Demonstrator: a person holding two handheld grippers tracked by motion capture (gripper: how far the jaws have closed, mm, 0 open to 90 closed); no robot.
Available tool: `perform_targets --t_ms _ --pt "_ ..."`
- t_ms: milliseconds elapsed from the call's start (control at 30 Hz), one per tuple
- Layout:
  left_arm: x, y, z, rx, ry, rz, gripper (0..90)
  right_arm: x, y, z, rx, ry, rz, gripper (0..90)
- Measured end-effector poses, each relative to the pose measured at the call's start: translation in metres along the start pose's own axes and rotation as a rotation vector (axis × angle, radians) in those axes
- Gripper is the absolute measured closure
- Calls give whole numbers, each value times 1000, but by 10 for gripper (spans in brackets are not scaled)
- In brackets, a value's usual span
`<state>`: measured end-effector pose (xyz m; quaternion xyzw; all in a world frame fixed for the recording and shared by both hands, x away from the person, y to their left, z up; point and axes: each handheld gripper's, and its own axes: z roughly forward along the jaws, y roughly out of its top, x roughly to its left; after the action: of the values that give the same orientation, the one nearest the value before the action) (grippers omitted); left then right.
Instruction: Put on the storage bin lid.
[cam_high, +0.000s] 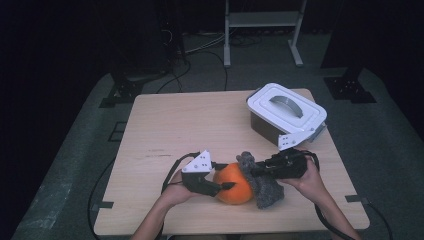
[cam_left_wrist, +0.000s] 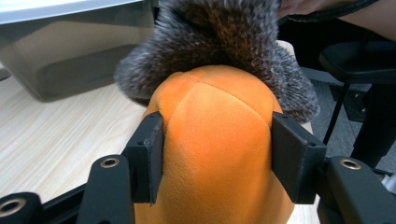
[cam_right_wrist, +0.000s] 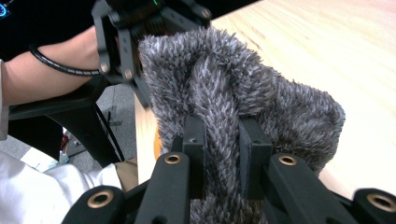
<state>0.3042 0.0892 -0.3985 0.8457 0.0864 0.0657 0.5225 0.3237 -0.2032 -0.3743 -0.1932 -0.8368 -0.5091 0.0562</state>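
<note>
An orange plush ball (cam_high: 233, 187) lies near the table's front edge, with a grey furry cloth (cam_high: 265, 192) draped against its right side. My left gripper (cam_high: 226, 186) comes in from the left and is shut on the orange ball (cam_left_wrist: 217, 140), one jaw pressing each flank. The grey fur (cam_left_wrist: 219, 42) sits over the ball's far end. My right gripper (cam_high: 252, 172) reaches in from the right and is shut on a pinched fold of the grey cloth (cam_right_wrist: 243, 79), its jaws close together around it. The ball's far side is hidden by the cloth.
A grey bin with a white handled lid (cam_high: 286, 107) stands at the table's back right, close behind the right hand. The bin's wall (cam_left_wrist: 70, 56) looms near the ball. The pale wooden table (cam_high: 175, 125) stretches to the left and back. The person's forearm (cam_right_wrist: 51, 79) lies behind the cloth.
</note>
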Motion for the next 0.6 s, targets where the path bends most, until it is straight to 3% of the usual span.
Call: perform_targets --t_ms 167,300,433,600 --pt "3 -4 0 -2 -7 -20 273 4 5 10 49 -9 -26 754" --pt "9 -9 3 -28 -42 -48 125 4 -6 13 67 23 -20 753" --pt "11 -13 8 -30 -79 -77 155 6 -11 11 61 10 -24 752" --pt "7 -13 8 -19 -111 -56 167 2 -17 7 58 3 -6 753"
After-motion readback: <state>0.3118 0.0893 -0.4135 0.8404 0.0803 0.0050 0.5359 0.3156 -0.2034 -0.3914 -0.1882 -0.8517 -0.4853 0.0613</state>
